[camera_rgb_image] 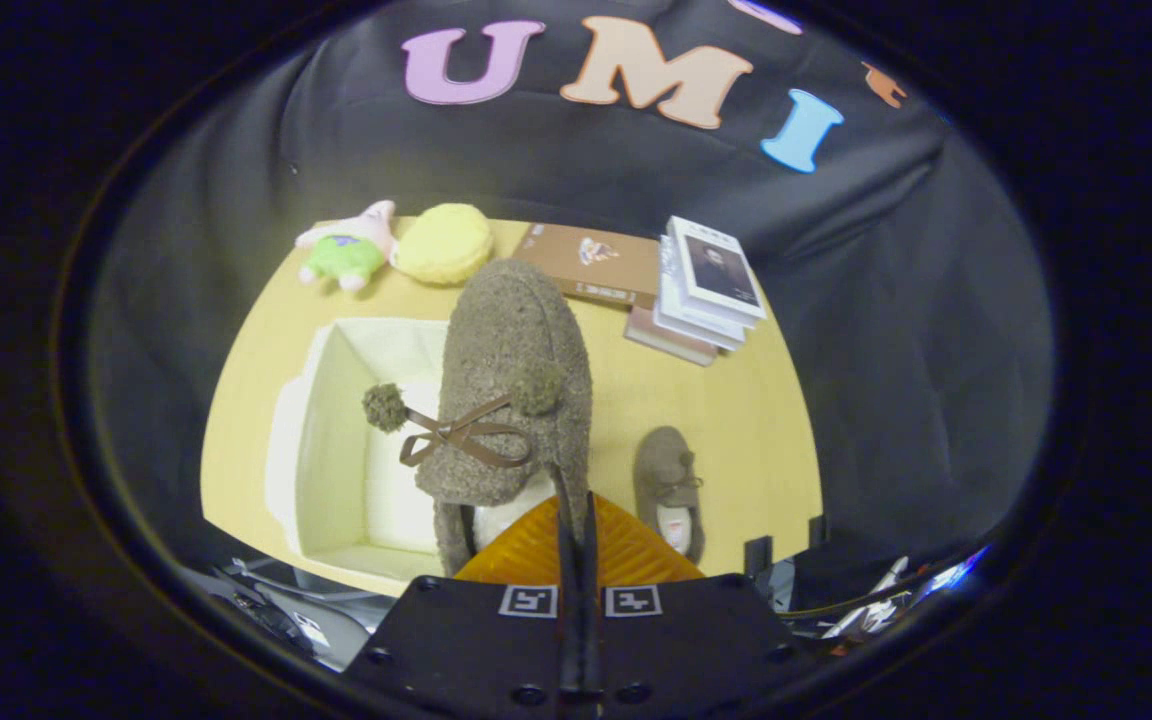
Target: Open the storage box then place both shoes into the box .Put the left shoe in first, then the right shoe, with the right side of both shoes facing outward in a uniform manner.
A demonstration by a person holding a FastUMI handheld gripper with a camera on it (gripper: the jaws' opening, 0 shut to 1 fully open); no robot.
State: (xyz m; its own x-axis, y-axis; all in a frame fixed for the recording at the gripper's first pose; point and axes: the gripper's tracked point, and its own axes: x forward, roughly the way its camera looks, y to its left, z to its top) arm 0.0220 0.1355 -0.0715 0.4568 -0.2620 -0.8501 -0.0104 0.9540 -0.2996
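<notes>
Jaws pinch fuzzy shoe (511,380) above box (336,440).

The open white storage box (336,440) sits lidless on the desk, its inside bare. A fuzzy brown shoe (511,370) with a ribbon bow and pompoms hangs above the box's right edge, toe pointing away. The matching second shoe (671,485) lies flat on the desk, right of the box.

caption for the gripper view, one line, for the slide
Gripper shut on a fuzzy shoe above the open storage box; second shoe waits on the table.
</notes>
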